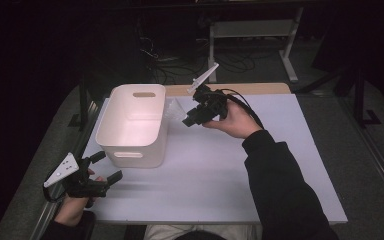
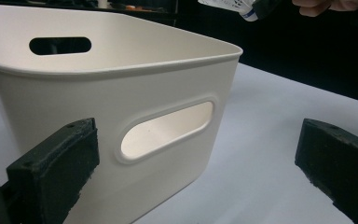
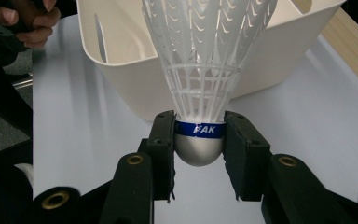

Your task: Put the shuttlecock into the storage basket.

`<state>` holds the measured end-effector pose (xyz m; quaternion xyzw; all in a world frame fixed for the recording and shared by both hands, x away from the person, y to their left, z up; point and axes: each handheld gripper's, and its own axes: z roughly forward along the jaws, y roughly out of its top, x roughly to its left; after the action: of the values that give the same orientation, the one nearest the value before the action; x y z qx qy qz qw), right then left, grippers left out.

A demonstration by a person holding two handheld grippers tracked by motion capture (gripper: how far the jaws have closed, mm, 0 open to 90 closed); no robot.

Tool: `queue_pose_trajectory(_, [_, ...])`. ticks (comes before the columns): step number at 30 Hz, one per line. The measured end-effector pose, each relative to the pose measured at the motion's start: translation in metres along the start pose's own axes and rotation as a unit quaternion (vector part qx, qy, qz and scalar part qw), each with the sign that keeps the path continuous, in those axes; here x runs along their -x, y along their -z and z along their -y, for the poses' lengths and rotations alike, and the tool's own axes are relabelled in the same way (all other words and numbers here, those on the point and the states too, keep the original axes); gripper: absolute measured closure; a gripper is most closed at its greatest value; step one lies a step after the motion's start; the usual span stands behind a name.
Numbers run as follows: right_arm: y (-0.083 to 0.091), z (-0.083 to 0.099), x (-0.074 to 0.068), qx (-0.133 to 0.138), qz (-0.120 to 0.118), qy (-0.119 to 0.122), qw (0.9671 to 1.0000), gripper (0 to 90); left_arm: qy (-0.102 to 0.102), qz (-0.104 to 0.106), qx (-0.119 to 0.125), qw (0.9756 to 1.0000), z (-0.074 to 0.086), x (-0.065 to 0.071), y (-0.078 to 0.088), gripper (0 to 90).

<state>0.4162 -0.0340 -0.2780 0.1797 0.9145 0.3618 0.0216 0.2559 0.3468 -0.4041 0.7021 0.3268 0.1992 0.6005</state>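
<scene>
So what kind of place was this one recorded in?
Probably a lab or workshop set up for recording: a white-topped work table in a dark room, loose black cables on the floor behind, and a grey metal-framed bench beyond.

A laboratory or test room is indicated, dimly lit beyond the work area. A plain white table (image 1: 280, 165) with a bare wooden strip (image 1: 260, 89) along its far edge is set on grey carpet (image 1: 380, 135). Loose black cables (image 1: 180, 65) are seen trailing over the floor behind it, beside the metal frame of a second bench (image 1: 252, 30). Dark stands (image 1: 82, 100) are placed at the table's sides. No domestic furnishings are seen.
</scene>
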Motion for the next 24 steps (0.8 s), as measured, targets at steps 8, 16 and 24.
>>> queue_pose_trajectory(8, [-0.002, -0.012, -0.004, -0.002, -0.003, 0.012, 0.9999, 63.7, 0.000, 0.000, 0.000, 1.0000, 0.000, 0.000, 0.000, 0.0])
queue_pose_trajectory(16, [-0.005, -0.020, -0.006, -0.002, -0.005, 0.014, 0.9999, 63.7, 0.000, -0.001, 0.000, 1.0000, 0.000, 0.000, 0.000, 0.0])
queue_pose_trajectory(24, [-0.005, -0.029, -0.008, -0.002, -0.005, 0.020, 0.9998, 63.7, -0.001, -0.001, 0.000, 1.0000, 0.000, 0.000, 0.000, 0.0])
